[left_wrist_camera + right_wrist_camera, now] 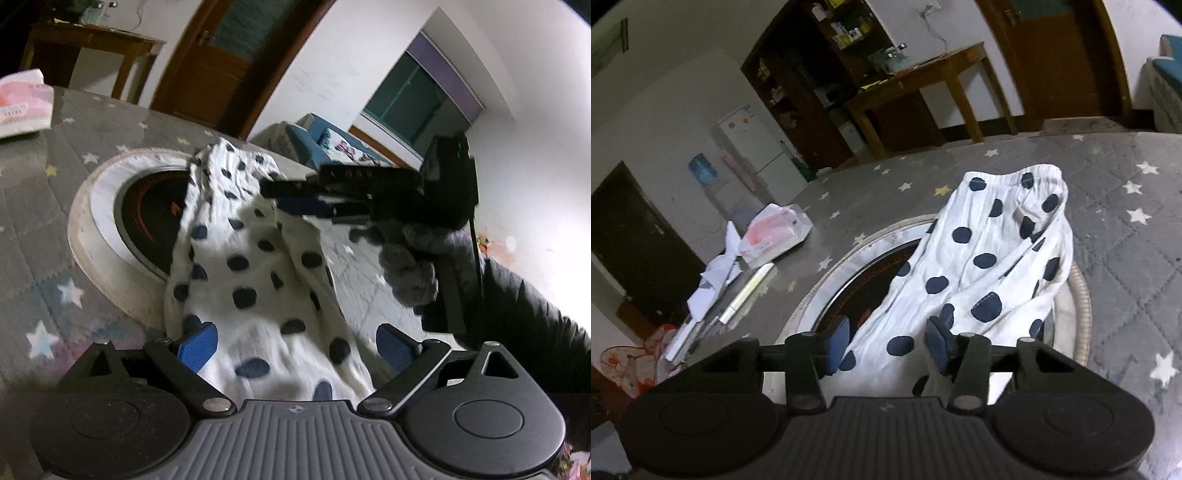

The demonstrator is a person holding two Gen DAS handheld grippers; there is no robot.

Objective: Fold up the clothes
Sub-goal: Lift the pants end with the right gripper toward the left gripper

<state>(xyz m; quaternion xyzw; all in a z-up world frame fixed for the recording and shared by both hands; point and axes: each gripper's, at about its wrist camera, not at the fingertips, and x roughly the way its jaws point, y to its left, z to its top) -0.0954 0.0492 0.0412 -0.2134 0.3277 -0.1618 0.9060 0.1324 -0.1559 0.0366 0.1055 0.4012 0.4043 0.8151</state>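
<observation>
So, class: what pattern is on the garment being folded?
White with dark navy polka dots on the garment; clearest in the right wrist view.

Tissue pack (775, 236), pen (748, 293), perhaps fridge (757, 147)

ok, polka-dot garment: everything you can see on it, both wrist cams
The polka-dot garment is white, thin crinkled fabric with dark navy dots and a gathered elastic hem at its far end. It lies rumpled and half lifted, draped over the round cooktop and grey star-print cloth. It runs between the blue pads of both the left gripper and right gripper.
</observation>
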